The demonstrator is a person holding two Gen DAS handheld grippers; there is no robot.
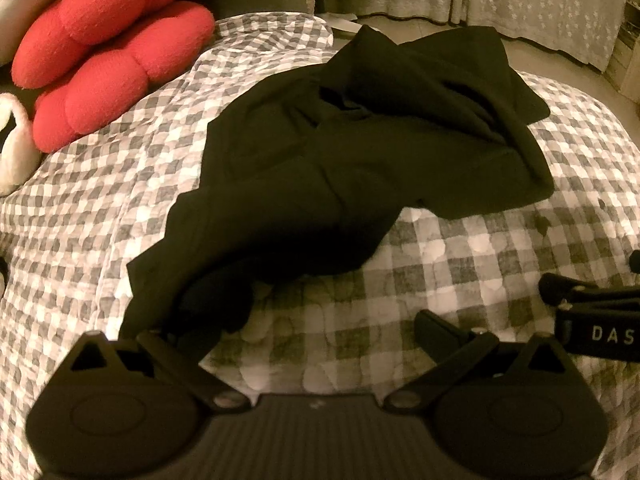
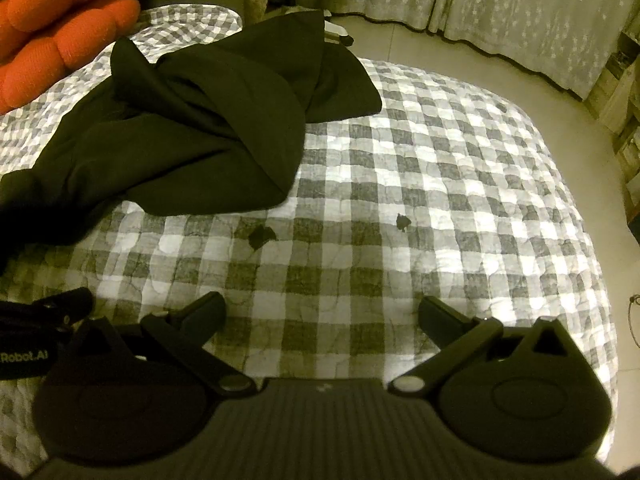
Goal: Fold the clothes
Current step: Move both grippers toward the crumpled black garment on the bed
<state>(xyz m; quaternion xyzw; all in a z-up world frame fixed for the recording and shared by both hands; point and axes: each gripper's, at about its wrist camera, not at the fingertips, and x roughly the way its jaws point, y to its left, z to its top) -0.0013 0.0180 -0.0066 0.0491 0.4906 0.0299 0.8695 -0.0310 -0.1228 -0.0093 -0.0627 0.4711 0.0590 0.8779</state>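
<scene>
A crumpled black garment (image 1: 340, 152) lies in a heap on the grey-and-white checked quilt (image 1: 460, 248). Its near end trails down to my left gripper (image 1: 316, 316), which stands open. The cloth drapes over the left finger (image 1: 160, 344) and hides its tip, while the right finger (image 1: 436, 326) is bare over the quilt. In the right wrist view the garment (image 2: 192, 128) sits up and to the left. My right gripper (image 2: 324, 312) is open above bare quilt (image 2: 440, 168), well apart from the cloth. Each gripper shows at the edge of the other's view.
Red puffy cushions (image 1: 108, 60) and a white plush (image 1: 14, 152) lie at the far left of the bed. Two small dark scraps (image 2: 262, 236) rest on the quilt. Pale floor (image 2: 440, 52), star-patterned curtains (image 2: 520, 12) and shelving (image 2: 628, 120) lie beyond the bed's right edge.
</scene>
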